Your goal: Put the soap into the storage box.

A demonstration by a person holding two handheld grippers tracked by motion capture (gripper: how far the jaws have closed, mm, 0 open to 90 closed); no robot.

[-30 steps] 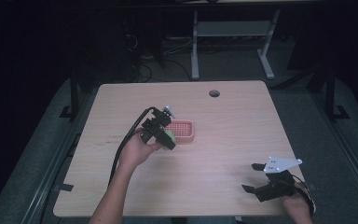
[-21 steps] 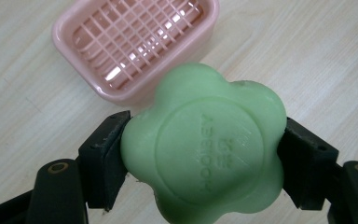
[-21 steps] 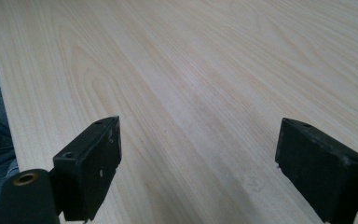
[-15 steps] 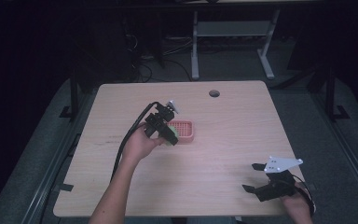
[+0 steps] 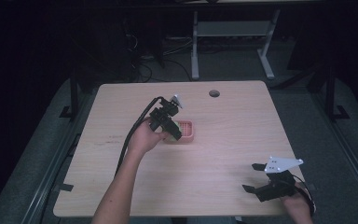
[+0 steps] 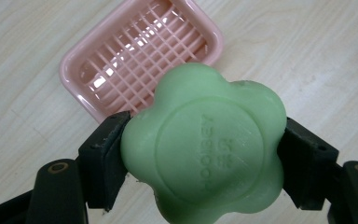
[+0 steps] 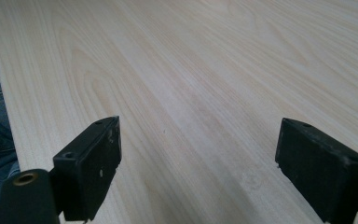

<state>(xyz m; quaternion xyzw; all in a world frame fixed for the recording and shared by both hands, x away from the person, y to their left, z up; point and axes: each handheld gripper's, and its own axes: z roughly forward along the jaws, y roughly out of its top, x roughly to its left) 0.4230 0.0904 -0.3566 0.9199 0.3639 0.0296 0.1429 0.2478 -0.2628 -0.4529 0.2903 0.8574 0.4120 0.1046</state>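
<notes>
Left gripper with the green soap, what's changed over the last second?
The left gripper, shut on the green soap, has shifted slightly away from the person and now hangs above the pink soap dish. The dish is where it was, and the right gripper rests open at the table's near right corner as before.

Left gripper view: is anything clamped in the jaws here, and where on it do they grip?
Yes. The left gripper holds a green flower-shaped soap by two opposite sides, above the pink soap dish. The right gripper is open and holds nothing.
</notes>
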